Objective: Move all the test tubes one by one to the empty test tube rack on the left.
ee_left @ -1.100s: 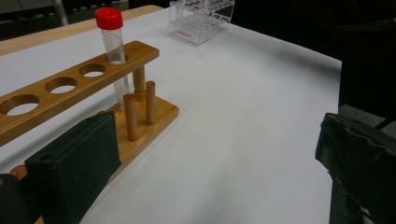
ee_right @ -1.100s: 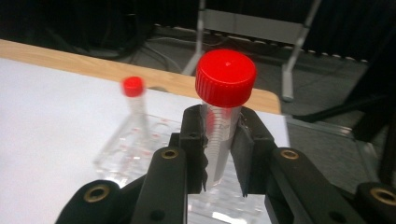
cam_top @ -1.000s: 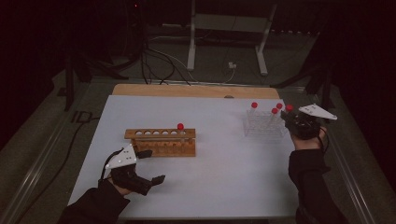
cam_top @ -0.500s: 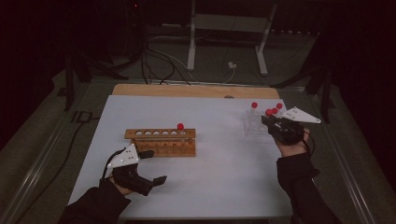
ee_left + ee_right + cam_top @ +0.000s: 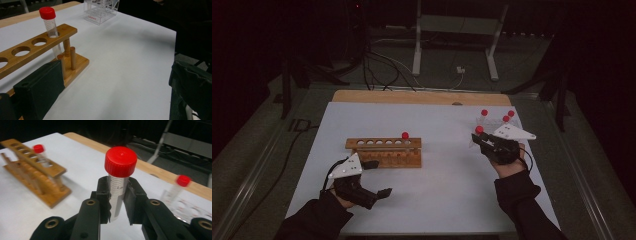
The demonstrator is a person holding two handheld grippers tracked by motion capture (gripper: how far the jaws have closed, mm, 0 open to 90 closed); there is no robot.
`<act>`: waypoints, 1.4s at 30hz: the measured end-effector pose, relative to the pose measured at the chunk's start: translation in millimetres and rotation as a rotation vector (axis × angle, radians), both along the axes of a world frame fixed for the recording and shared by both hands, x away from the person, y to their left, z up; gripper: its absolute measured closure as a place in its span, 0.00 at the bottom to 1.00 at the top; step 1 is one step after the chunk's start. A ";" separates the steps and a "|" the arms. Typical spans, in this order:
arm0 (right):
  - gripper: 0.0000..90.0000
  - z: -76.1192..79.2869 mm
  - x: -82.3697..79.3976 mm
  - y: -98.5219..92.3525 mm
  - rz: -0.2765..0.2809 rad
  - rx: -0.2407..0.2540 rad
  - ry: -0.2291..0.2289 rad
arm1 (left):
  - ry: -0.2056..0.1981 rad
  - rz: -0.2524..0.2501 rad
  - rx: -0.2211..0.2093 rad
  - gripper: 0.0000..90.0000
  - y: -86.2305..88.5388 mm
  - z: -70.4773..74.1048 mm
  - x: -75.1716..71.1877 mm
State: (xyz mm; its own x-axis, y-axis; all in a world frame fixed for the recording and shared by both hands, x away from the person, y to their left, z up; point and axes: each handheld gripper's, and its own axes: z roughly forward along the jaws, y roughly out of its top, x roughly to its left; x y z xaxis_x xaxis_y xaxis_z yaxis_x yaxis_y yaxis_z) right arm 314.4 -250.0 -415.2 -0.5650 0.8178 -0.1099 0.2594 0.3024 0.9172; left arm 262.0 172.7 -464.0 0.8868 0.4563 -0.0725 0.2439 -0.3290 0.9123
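Midway across the white tabletop [image 5: 447, 190], the right hand-held gripper [image 5: 480, 137] pinches a clear, red-capped tube [image 5: 119, 182] upright between its two black jaws, the pads pressed against the tube's graduated wall just below the cap. Seen from the high view, that tube's cap [image 5: 479, 129] sits at the tip of the gripper, just beside the clear plastic rack [image 5: 492, 125] on the side facing the wooden rack [image 5: 384, 152], and well apart from the wooden rack itself. Three more red-capped tubes stand in the clear plastic rack, one of them [image 5: 178, 187] blurred behind the held tube in the right gripper view. The wooden rack, a long stand with a row of round holes, carries a single red-capped tube [image 5: 51, 27] in the end hole nearest the clear plastic rack; its other holes show bare wood rims. The left hand-held gripper [image 5: 374, 177] rests low on the tabletop just on the person's side of the wooden rack, its jaws spread wide with nothing between them, one jaw lying close by the rack's base. A dark sleeve [image 5: 522, 200] leads from the right hand-held gripper down to the near edge of the tabletop.
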 end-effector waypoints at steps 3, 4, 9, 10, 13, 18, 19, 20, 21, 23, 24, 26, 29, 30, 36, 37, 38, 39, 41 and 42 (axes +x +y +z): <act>0.84 -2.3 -4.3 9.4 0.033 -0.010 0.004 | 0.002 -0.006 -0.001 0.01 -2.3 0.4 0.3; 0.84 -3.2 -5.8 12.4 0.043 -0.012 0.006 | 0.002 -0.009 0.005 0.01 -3.1 0.6 0.5; 0.84 -10.0 -12.4 26.5 0.092 -0.032 0.017 | 0.007 -0.018 0.001 0.01 -6.9 1.7 1.2; 0.84 -11.7 -13.6 29.4 0.101 -0.034 0.022 | 0.007 -0.020 0.002 0.01 -7.5 2.1 1.5; 0.84 -15.9 -17.8 38.5 0.134 -0.043 0.031 | 0.005 -0.028 0.004 0.01 -9.5 3.4 2.3; 0.84 -17.9 -25.7 50.6 0.182 -0.048 0.033 | 0.008 -0.042 0.003 0.01 -14.4 5.7 3.4; 0.84 -18.8 -29.2 55.2 0.201 -0.048 0.035 | 0.008 -0.046 0.002 0.01 -15.6 6.2 3.5; 0.84 -18.8 -29.2 55.2 0.201 -0.048 0.035 | 0.009 -0.048 0.002 0.01 -16.6 6.8 3.6; 0.83 -19.5 -30.7 57.5 0.211 -0.052 0.035 | 0.009 -0.051 -0.001 0.01 -17.6 7.4 3.7; 0.84 -20.8 -34.1 62.4 0.232 -0.048 0.038 | 0.008 -0.055 -0.003 0.01 -19.7 8.8 4.1; 0.84 -21.6 -35.8 65.1 0.241 -0.052 0.038 | 0.011 -0.061 -0.007 0.01 -20.7 9.7 4.3; 0.84 -23.1 -39.0 70.2 0.260 -0.056 0.041 | 0.007 -0.067 -0.008 0.01 -22.8 11.8 4.5; 0.84 -25.7 -42.8 78.1 0.287 -0.060 0.048 | 0.004 -0.080 -0.009 0.01 -26.4 15.0 4.9; 0.84 -26.8 -43.8 80.7 0.299 -0.061 0.050 | 0.002 -0.084 -0.010 0.01 -27.4 15.9 5.2; 0.84 -33.4 -50.7 95.6 0.354 -0.076 0.064 | -0.012 -0.101 -0.016 0.03 -35.2 21.1 5.6; 0.84 -34.4 -51.4 97.8 0.362 -0.074 0.069 | -0.011 -0.105 -0.020 0.03 -36.9 21.8 5.8; 0.84 -35.4 -52.1 99.9 0.370 -0.076 0.073 | -0.014 -0.109 -0.021 0.04 -38.7 22.5 5.9; 0.84 -36.5 -53.0 102.1 0.377 -0.077 0.074 | -0.019 -0.113 -0.018 0.05 -40.5 23.4 6.1; 0.84 -38.6 -54.8 106.2 0.392 -0.080 0.082 | -0.022 -0.121 -0.022 0.08 -44.6 24.8 6.6; 0.84 -39.6 -55.6 108.1 0.399 -0.080 0.085 | -0.026 -0.124 -0.020 0.08 -46.8 25.5 6.7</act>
State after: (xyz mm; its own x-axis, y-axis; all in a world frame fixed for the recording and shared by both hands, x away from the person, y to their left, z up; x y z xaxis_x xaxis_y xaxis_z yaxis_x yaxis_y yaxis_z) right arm 258.9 -142.0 -454.8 -0.8457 0.5236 -0.1034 0.1813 0.4641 0.8670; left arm 268.7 125.9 -438.6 0.9380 0.3420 -0.0571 0.1791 -0.3367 0.9244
